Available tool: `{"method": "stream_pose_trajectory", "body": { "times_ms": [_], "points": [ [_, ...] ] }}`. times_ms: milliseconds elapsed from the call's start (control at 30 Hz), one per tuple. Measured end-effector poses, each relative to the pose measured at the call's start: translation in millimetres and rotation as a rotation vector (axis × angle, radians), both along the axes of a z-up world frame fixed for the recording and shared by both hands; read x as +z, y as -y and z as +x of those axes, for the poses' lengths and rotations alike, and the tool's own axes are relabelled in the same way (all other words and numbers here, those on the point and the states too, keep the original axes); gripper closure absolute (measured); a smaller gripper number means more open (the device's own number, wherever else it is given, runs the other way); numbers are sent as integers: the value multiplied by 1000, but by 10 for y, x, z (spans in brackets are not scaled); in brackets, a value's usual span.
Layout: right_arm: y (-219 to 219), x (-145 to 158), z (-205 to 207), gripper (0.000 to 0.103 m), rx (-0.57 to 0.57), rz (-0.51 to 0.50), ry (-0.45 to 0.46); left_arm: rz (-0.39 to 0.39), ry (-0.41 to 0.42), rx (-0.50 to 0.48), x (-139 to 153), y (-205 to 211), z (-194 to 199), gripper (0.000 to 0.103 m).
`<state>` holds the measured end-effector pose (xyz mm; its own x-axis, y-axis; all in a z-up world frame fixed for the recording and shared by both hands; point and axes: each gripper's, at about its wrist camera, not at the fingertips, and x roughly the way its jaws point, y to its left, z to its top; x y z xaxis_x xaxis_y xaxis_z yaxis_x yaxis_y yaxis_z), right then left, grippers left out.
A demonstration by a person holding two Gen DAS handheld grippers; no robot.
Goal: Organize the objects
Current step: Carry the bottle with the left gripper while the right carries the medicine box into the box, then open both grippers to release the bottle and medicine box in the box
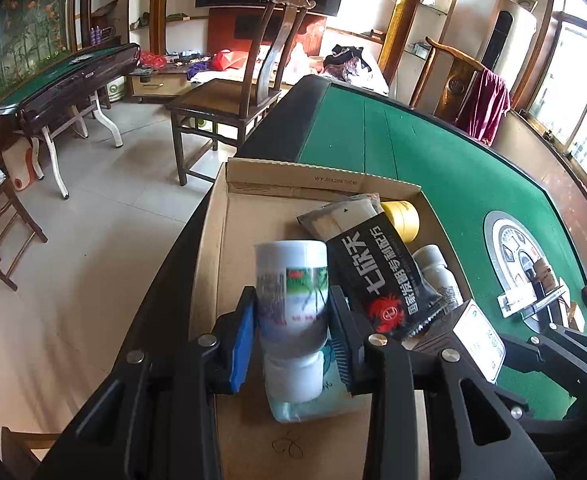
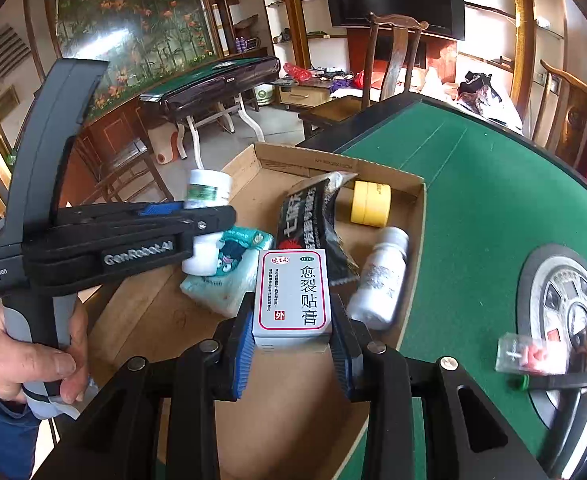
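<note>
While my left gripper (image 1: 291, 312) clamps a smooth white plastic pill bottle (image 1: 291, 280) upside down above the corrugated cardboard box (image 1: 229, 248), my right gripper (image 2: 293, 340) pinches a flat rectangular plaster carton (image 2: 293, 292). Inside lie 1 crinkly black sachet (image 1: 385, 276), a soft tissue pack (image 2: 229, 276), a yellow tape roll (image 2: 371, 204) and another white bottle (image 2: 381, 280).

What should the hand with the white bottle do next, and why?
Probably lower the white bottle a little further into the cardboard box and only then let go. The left gripper holds it above the tissue pack, over the box, so dropping it now might make it tumble.
</note>
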<state>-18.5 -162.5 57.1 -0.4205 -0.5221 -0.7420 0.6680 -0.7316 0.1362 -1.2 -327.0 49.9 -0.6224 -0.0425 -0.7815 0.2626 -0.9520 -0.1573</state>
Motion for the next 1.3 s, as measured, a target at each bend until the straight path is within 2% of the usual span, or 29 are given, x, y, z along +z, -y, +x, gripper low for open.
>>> {"method": "stream_pose_trajectory", "body": {
  "times_ms": [267,400,567,700,900,1033,1233,1267,1300],
  "points": [
    [308,35,-169,66,23,34,-16,27,62,4,-87,149,-236,68],
    [433,39,-284,66,31,82,-41,4,95,34,-97,245,-324,68],
    [556,61,-367,66,49,125,-75,72,93,35,-66,419,-412,69],
    [683,46,-396,66,70,153,-102,113,89,33,-67,479,-448,69],
    [809,-36,-430,66,91,165,-120,151,22,43,53,516,-253,69],
    [863,-92,-496,66,75,167,-125,164,-15,45,170,541,-138,69],
    [922,-149,-616,66,38,175,-114,175,-28,39,210,509,-27,67],
    [922,-146,-621,64,32,179,-116,177,-28,37,212,503,-20,65],
    [914,-144,-625,56,31,172,-112,178,-29,36,215,501,-14,64]
  ]
}}
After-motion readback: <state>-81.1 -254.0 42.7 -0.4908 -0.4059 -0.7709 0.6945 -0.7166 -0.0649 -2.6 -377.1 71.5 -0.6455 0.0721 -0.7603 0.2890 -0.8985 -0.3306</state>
